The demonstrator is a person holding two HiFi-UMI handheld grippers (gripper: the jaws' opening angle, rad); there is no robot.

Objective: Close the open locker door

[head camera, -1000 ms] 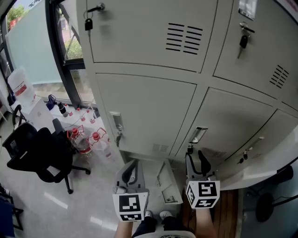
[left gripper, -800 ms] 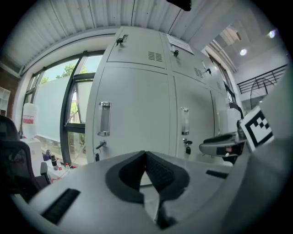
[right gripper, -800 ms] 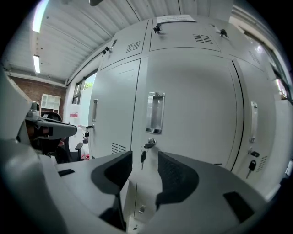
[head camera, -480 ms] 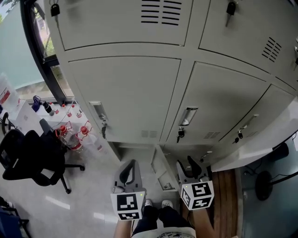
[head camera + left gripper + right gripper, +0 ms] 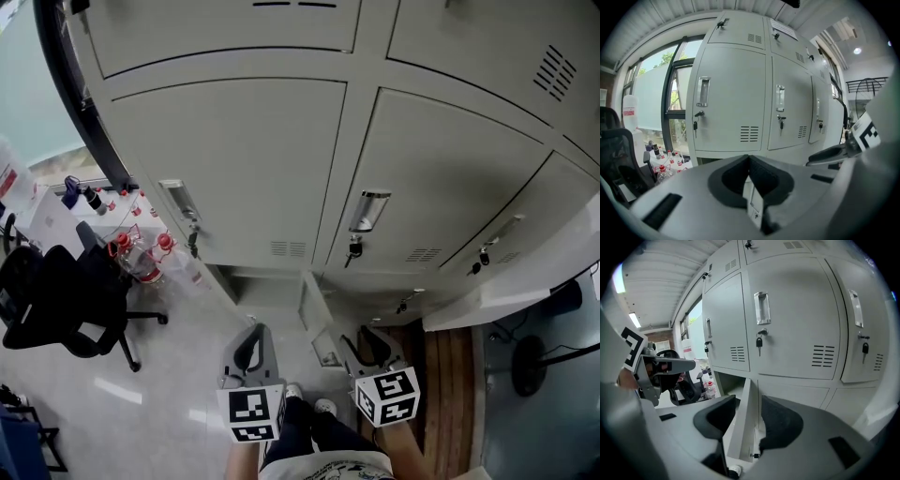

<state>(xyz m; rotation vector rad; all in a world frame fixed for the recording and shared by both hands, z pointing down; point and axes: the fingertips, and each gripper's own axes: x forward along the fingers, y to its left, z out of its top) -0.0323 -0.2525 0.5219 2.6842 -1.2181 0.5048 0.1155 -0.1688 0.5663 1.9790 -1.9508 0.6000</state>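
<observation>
Lockers (image 5: 244, 159) of pale grey steel fill the head view from 9 round to 3 o'clock. Their doors are shut, and small keys (image 5: 353, 249) hang from the locks under the recessed handles. At 6 o'clock from the picture's centre, in the bottom row, one compartment (image 5: 267, 281) stands open. The open locker door (image 5: 312, 314) swings out from the compartment's right side toward the person and is seen nearly edge-on. The left gripper (image 5: 255, 336) sits at 7 o'clock, just left of that door's free edge. In the left gripper view its two black pads meet at the tips with nothing caught between them, and a strip of the door shows through the gap behind the tips. The right gripper (image 5: 364, 339) sits at 5 o'clock, just right of the door, with its jaws apart. In the right gripper view the door's edge rises through the gap between the pads and neither pad presses on it; whether the door is within the jaws or just beyond them I cannot tell. The person's shoes (image 5: 307, 398) show at 6 o'clock, between the two marker cubes. A black office chair (image 5: 56, 300) stands at 8 o'clock, with red-capped water bottles (image 5: 141, 261) just beside it at the cabinet's left end. At 4 o'clock wooden boards (image 5: 450, 375) lie next to a dark round object (image 5: 527, 367) on the floor.
</observation>
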